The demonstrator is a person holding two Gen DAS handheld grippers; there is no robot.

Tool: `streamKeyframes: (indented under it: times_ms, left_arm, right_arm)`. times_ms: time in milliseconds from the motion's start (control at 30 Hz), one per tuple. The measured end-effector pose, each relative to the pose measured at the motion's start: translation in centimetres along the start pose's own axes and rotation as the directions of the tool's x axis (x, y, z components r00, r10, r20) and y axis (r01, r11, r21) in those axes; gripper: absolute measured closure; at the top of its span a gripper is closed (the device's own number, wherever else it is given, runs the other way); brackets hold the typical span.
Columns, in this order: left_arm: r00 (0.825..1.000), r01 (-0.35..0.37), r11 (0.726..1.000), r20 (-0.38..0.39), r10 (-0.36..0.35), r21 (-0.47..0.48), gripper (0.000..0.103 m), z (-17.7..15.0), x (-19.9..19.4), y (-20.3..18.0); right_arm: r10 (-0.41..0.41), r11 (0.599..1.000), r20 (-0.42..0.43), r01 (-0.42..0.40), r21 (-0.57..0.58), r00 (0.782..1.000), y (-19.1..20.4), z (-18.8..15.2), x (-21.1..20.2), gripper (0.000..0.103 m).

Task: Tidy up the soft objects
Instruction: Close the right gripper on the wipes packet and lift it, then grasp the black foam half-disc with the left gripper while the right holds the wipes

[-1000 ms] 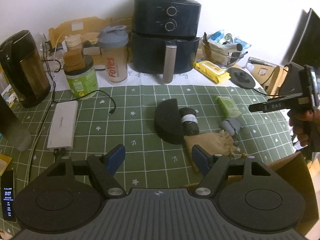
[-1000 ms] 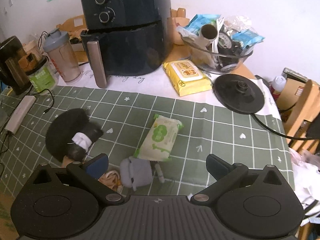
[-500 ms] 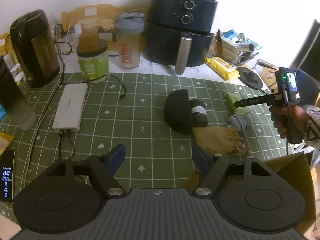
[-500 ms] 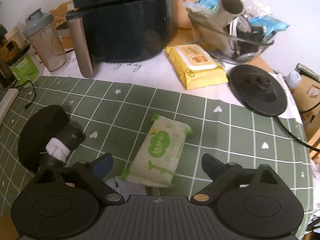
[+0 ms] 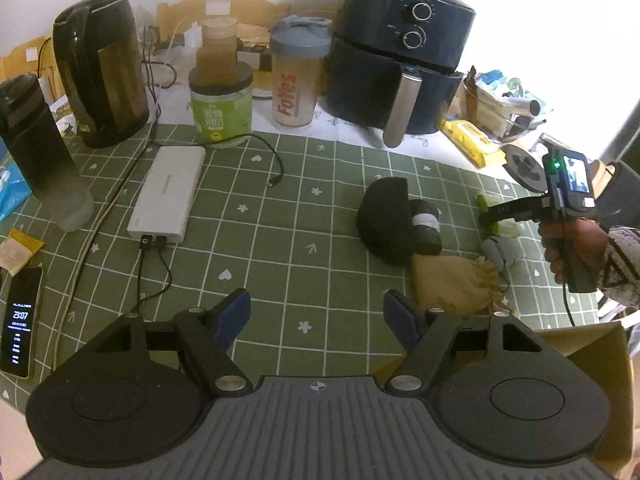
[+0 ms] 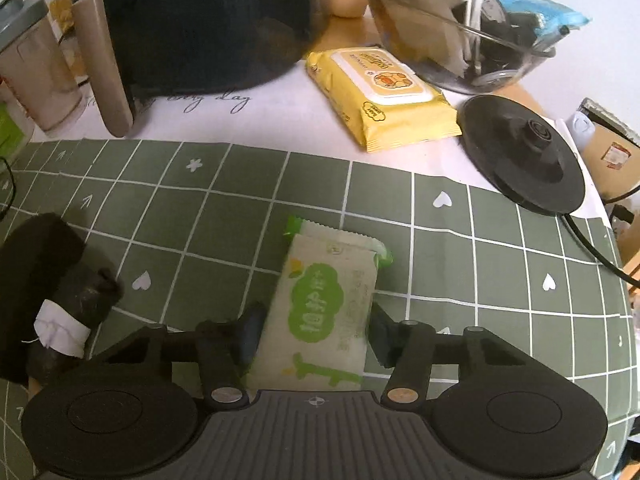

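Note:
A green-and-white tissue pack (image 6: 328, 312) lies on the green grid mat between the fingers of my right gripper (image 6: 316, 330). Its jaws are closing and both pads touch the pack's long sides. In the left wrist view the right gripper (image 5: 496, 216) is held by a hand low over that pack (image 5: 510, 229). Beside it lie a black cap (image 5: 384, 220), a rolled dark sock with a white band (image 5: 426, 226), a tan drawstring bag (image 5: 452, 284) and a grey case (image 5: 498, 250). My left gripper (image 5: 316, 308) hovers open over bare mat, nothing between its fingers.
An open cardboard box (image 5: 592, 344) sits at the mat's near right corner. At the back stand an air fryer (image 5: 400, 64), a shaker bottle (image 5: 296, 76) and a kettle (image 5: 100, 68). A power bank (image 5: 168, 196) and cables lie left. A yellow wipes pack (image 6: 384, 96) and a kettle base (image 6: 524, 152) lie beyond the tissue pack.
My right gripper came down and forward over the tissue pack, and its jaws narrowed from wide open to the pack's sides. The left gripper drifted and rolled slightly, still open.

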State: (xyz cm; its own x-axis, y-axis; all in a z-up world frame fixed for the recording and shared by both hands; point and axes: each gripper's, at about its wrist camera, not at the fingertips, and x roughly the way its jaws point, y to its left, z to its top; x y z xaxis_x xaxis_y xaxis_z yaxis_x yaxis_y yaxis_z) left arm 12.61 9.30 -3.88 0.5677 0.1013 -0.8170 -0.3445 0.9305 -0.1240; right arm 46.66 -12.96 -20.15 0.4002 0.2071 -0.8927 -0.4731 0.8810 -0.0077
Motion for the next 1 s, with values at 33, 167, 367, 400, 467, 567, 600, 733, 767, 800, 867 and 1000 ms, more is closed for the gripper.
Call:
streamKeyframes:
  times_ms: [33,167,367,400,467,567,600,733,767,800,867,1000]
  left_arm:
    - [1.0,0.003,1.0,-0.001,-0.003,0.0,0.03,0.1,0.1,0.0]
    - [1.0,0.017,1.0,0.011,-0.017,0.021,0.03,0.7,0.2,-0.4]
    - [0.999,0.025,0.998,0.024,-0.026,0.056,0.03,1.6,0.5,-0.7]
    - [0.999,0.026,0.998,0.025,-0.027,0.06,0.03,1.8,0.7,-0.7]
    - [0.999,0.031,0.997,0.025,-0.033,0.066,0.03,2.2,0.9,-0.6]
    - [0.999,0.041,0.996,0.028,-0.044,0.074,0.03,2.7,1.2,-0.6]
    - [0.998,0.046,0.996,0.028,-0.048,0.08,0.03,2.9,1.3,-0.6]
    - [0.998,0.051,0.994,0.023,-0.053,0.101,0.03,3.6,2.0,-0.8]
    - [0.998,0.052,0.993,0.022,-0.054,0.107,0.03,3.8,2.2,-0.8]
    - [0.998,0.054,0.992,0.023,-0.057,0.111,0.03,3.9,2.4,-0.9]
    - [0.998,0.059,0.991,0.021,-0.062,0.12,0.03,4.2,2.9,-1.0]
    - [0.997,0.075,0.987,0.015,-0.078,0.142,0.03,5.0,3.9,-1.4]
  right_arm:
    - [0.001,1.0,-0.005,-0.001,-0.002,1.0,0.0,0.1,0.0,0.048]
    - [0.006,1.0,0.006,-0.006,-0.025,1.0,-0.1,0.1,-0.8,0.049]
    - [0.044,0.998,0.038,-0.043,-0.048,0.998,-0.6,-0.2,-2.9,0.05]
    - [0.049,0.998,0.044,-0.047,-0.048,0.998,-0.7,-0.2,-3.4,0.05]
    - [0.058,0.997,0.062,-0.055,-0.051,0.996,-0.9,-0.4,-4.4,0.05]
    - [0.069,0.996,0.088,-0.065,-0.057,0.994,-1.1,-0.7,-6.1,0.05]
    - [0.07,0.996,0.095,-0.065,-0.059,0.993,-1.1,-0.8,-6.5,0.05]
    - [0.077,0.995,0.127,-0.069,-0.066,0.989,-1.2,-1.5,-8.6,0.05]
    - [0.079,0.995,0.135,-0.071,-0.065,0.988,-1.3,-1.7,-9.2,0.05]
    - [0.08,0.995,0.141,-0.071,-0.065,0.987,-1.3,-1.9,-9.6,0.05]
    - [0.081,0.995,0.152,-0.072,-0.065,0.985,-1.3,-2.3,-10.4,0.05]
    - [0.087,0.995,0.167,-0.079,-0.056,0.982,-1.4,-3.2,-11.8,0.051]
